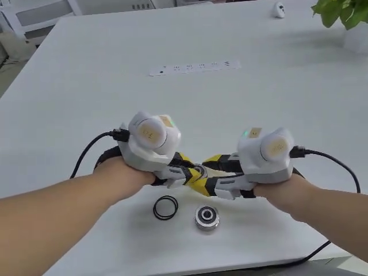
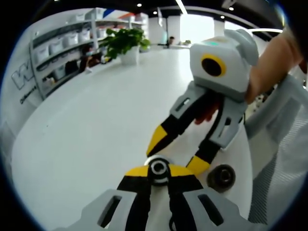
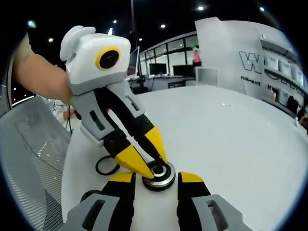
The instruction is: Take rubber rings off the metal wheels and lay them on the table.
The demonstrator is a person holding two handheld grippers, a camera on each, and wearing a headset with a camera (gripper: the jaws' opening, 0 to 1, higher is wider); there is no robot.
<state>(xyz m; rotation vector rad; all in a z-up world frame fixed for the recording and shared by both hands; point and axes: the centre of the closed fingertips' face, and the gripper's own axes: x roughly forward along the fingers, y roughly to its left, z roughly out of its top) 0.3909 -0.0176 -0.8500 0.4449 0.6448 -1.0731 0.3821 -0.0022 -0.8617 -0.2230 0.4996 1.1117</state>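
My left gripper (image 1: 191, 173) is shut on a small metal wheel (image 1: 199, 171), lifted a little above the white table (image 1: 86, 98). In the left gripper view the wheel (image 2: 158, 167) sits between my left gripper's (image 2: 159, 172) yellow tips. My right gripper (image 3: 158, 179) is open, its tips on either side of the held wheel (image 3: 160, 175); in the head view the right gripper (image 1: 204, 179) meets the left from the right. A black rubber ring (image 1: 165, 207) lies on the table beneath them. Beside it rests a second metal wheel (image 1: 207, 217), also seen as the dark wheel (image 2: 221, 177).
A white power strip (image 1: 194, 68) lies across the middle of the table. A potted plant (image 1: 340, 11) stands at the far right corner, a small white object (image 1: 279, 9) near the far edge. Black cables (image 1: 86, 152) trail from both grippers. The table's front edge (image 1: 172, 269) is close.
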